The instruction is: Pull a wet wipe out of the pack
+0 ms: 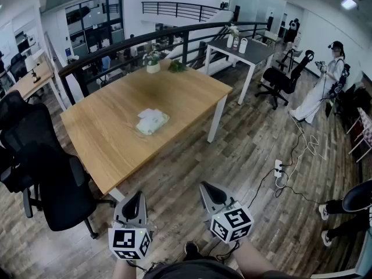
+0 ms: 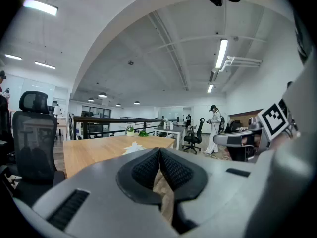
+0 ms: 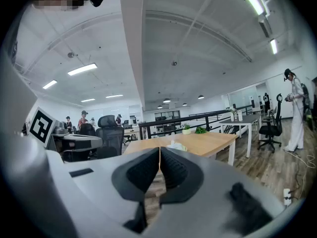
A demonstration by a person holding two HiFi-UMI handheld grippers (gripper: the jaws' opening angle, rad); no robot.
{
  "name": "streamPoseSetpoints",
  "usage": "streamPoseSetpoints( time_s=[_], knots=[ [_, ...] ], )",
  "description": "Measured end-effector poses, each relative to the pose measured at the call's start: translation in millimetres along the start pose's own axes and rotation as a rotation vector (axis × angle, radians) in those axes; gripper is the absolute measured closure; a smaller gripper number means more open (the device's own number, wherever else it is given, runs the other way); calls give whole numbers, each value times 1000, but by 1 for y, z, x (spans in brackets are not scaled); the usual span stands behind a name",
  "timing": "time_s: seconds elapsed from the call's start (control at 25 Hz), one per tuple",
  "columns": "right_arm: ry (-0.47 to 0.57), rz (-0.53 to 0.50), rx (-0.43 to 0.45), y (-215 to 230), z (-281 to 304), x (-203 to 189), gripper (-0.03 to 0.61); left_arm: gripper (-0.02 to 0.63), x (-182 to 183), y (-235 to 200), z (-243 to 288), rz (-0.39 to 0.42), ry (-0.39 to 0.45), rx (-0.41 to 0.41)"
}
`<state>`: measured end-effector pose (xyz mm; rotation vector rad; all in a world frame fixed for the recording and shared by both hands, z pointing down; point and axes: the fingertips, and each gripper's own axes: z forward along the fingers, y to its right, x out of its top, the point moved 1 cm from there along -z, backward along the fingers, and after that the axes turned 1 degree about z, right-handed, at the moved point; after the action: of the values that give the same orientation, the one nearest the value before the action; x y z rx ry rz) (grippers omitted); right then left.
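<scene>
A pale green wet wipe pack (image 1: pixel 152 121) lies in the middle of a wooden table (image 1: pixel 110 138), with a white wipe sticking up from its top. Both gripper views show the wet wipe pack (image 2: pixel 133 147) (image 3: pixel 176 145) small and far off on the tabletop. My left gripper (image 1: pixel 135 201) and right gripper (image 1: pixel 207 189) are held side by side well short of the table's near corner, above the floor. Both are shut with nothing between their jaws. In the gripper views, the left gripper (image 2: pixel 159 151) and the right gripper (image 3: pixel 160 150) show their pads pressed together.
A black office chair (image 1: pixel 49 173) stands left of the table. A potted plant (image 1: pixel 153 63) and green leaves (image 1: pixel 176 66) sit at the table's far edge by a dark railing (image 1: pixel 145 39). A grey table (image 1: pixel 244 50), another chair (image 1: pixel 279 80), a person in white (image 1: pixel 318 95) and floor cables (image 1: pixel 285 173) lie to the right.
</scene>
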<state>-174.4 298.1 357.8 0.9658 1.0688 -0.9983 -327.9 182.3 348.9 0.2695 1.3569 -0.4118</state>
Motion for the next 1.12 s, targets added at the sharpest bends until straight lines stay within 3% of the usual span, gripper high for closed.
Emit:
streamPoseSetpoints(
  time_s=[0.6, 0.92, 1.12],
  knots=[
    [-23, -1, -26, -45, -20, -20, 551, 598, -21, -13, -33, 1, -32, -33],
    [15, 39, -18, -13, -13, -21, 549, 598, -24, 6, -9, 14, -38, -38],
    [-5, -38, 20, 15, 0, -21, 549, 598, -25, 12, 17, 4, -50, 28]
  ],
)
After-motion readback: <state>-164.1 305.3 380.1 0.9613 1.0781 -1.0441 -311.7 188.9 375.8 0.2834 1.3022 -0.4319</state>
